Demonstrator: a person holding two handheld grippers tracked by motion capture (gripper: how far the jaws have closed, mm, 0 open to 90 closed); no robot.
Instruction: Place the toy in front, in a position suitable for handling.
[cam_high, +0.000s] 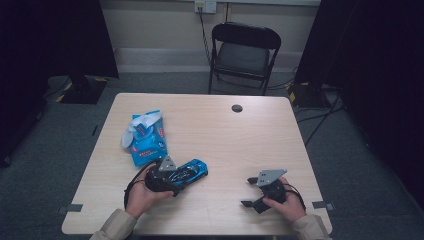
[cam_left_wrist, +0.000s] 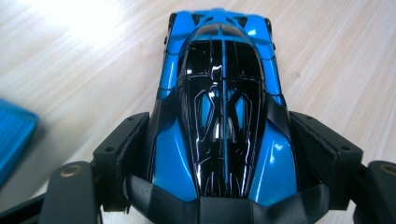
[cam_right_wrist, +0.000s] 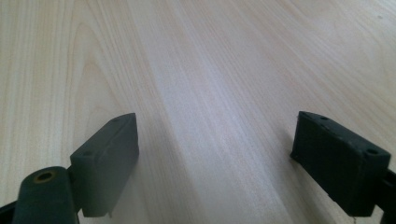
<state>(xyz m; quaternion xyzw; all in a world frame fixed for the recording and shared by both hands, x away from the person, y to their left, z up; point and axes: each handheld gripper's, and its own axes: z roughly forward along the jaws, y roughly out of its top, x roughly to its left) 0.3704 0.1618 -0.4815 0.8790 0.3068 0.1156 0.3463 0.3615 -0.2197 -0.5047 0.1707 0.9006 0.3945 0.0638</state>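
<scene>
1. Bench (cam_high: 225, 130) of pale wood grain fills the middle of the high view, with a small dark round cap (cam_high: 237, 108) near its far edge.
2. Grey carpet floor (cam_high: 60, 145) lies around the bench, and cables run over it at the right side.
3. One black folding chair (cam_high: 243, 55) stands behind the bench, in front of a light wall with a socket (cam_high: 205, 6); dark curtains (cam_high: 55, 35) hang at both sides.
4. Left tool (cam_high: 176, 176) is clenched on the blue and black toy car (cam_left_wrist: 222, 107); in the left gripper view both pads press on the car's sides at one end.
5. The toy car sits at the near left part of the bench, and its free end points away from the hand.
6. A blue wet wipes pack (cam_high: 146, 140) lies just beyond the car, near it, with a white wipe out at the top.
7. Right tool (cam_high: 248, 191) is released; its jaws stand wide apart above bare wood at the near right part.
</scene>
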